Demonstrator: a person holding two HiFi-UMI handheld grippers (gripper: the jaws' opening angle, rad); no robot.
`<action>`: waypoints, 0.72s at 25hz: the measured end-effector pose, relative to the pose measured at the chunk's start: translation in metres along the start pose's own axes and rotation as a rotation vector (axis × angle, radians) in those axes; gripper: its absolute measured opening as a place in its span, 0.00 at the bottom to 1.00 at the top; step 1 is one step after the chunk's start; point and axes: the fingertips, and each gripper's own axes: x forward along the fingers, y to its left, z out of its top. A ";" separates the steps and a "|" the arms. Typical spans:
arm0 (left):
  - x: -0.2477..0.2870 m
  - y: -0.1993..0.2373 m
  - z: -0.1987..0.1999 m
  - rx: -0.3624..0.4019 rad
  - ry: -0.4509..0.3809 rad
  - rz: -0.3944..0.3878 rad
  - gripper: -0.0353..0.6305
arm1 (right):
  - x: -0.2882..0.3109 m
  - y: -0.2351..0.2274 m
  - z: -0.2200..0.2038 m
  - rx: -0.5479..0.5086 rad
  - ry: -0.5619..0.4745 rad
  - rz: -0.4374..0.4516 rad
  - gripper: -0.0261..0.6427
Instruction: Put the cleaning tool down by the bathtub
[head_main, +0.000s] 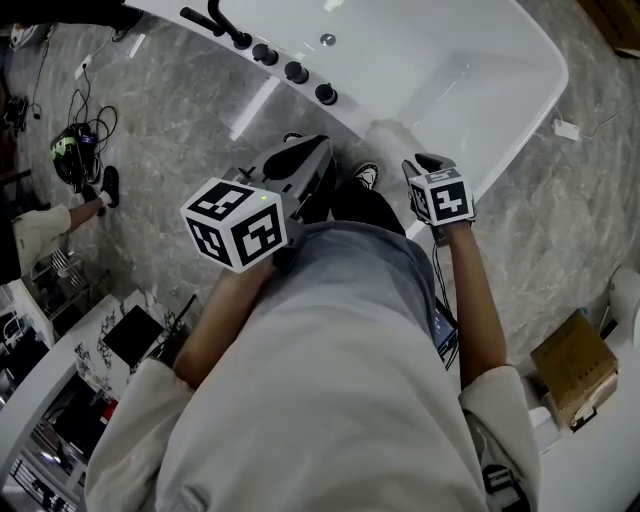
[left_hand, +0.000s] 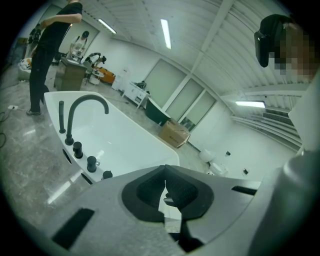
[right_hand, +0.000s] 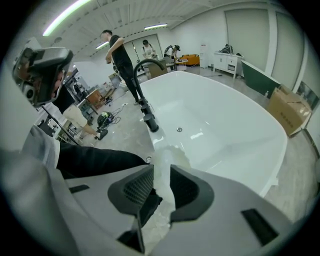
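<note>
Apparently not yet set down, the pale, cloth-like cleaning tool (right_hand: 163, 156) sits pinched between the narrowly parted jaws of the right gripper (right_hand: 161, 169), near the rim of the white bathtub (right_hand: 225, 125), likely ready for lowering. The left gripper (left_hand: 165, 170) is closed on nothing.

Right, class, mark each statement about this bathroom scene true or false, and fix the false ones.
1. The bathtub is white, with a black faucet on its rim. True.
2. The right hand-held gripper holds nothing. False: a pale cleaning tool sits between its jaws.
3. The left hand-held gripper has its jaws spread wide. False: their tips meet.
4. A cardboard box stands on the floor beyond the bathtub. True.
5. The bathtub is full of water. False: its drain lies bare.
</note>
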 end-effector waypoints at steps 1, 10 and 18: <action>0.000 0.000 0.000 0.000 0.000 0.000 0.06 | -0.004 0.001 0.004 -0.010 -0.016 -0.007 0.18; 0.003 -0.003 0.002 0.006 0.001 -0.016 0.06 | -0.050 0.006 0.040 -0.082 -0.162 -0.098 0.15; 0.009 -0.007 0.007 0.021 -0.007 -0.021 0.06 | -0.088 0.013 0.063 -0.012 -0.288 -0.070 0.14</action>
